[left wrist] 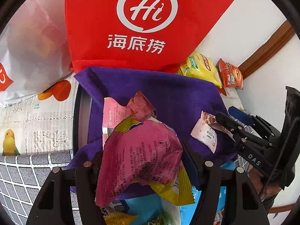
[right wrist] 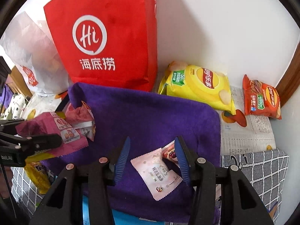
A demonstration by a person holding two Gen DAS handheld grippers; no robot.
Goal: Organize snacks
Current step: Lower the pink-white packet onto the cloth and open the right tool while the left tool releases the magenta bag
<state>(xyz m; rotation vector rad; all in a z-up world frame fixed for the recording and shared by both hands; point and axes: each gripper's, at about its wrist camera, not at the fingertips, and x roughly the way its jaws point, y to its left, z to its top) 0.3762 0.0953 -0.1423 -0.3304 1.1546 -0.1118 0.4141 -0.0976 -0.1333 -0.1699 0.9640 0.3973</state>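
Note:
My left gripper (left wrist: 142, 159) is shut on a crumpled magenta snack bag (left wrist: 140, 155) with yellow parts, held just above a purple towel (left wrist: 168, 93). The right wrist view shows that same left gripper (right wrist: 39, 131) and magenta bag (right wrist: 50, 129) at the left edge. My right gripper (right wrist: 151, 159) stands open over the purple towel (right wrist: 150, 116). A small pale pink packet (right wrist: 157, 168) lies flat between its blue pads; the left pad (right wrist: 122, 161) is clear of it, the right one is at its corner. In the left wrist view the right gripper (left wrist: 226, 115) sits at that pale pink packet (left wrist: 204, 133).
A red tote bag (right wrist: 108, 37) stands behind the towel, with a white plastic bag (right wrist: 31, 56) to its left. A yellow chip bag (right wrist: 196, 86) and a red-orange chip bag (right wrist: 262, 99) lie by the wall at right. Two more pink packets (right wrist: 80, 116) rest on the towel's left.

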